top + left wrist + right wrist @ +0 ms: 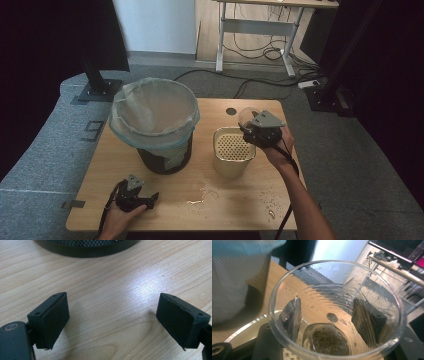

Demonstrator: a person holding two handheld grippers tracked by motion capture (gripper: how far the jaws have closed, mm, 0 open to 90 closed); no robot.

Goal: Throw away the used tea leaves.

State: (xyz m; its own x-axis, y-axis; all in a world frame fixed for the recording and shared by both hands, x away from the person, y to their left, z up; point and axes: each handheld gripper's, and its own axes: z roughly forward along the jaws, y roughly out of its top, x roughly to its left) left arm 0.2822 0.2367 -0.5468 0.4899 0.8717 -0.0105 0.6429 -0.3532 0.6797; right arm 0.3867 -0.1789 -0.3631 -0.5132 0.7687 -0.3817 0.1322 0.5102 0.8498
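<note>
My right gripper [254, 127] is shut on a clear plastic cup [246, 116], held tipped just above the far right rim of a cream perforated container [233, 150]. In the right gripper view the wet cup [332, 290] sits between the two jaws of the right gripper [329, 317], seen through its wall. A dark tea bag [327, 340] lies at its bottom. My left gripper [147, 197] rests on the wooden table [240, 205] near its front left edge. In the left gripper view the left gripper [113, 305] stands open over bare wood.
A black mesh bin [152, 117] with a pale plastic liner stands at the back left; its base [87, 247] lies just ahead of the left gripper. Spilled water [200, 192] and drops glisten on the table's front. A round cable hole [231, 111] lies behind the cup.
</note>
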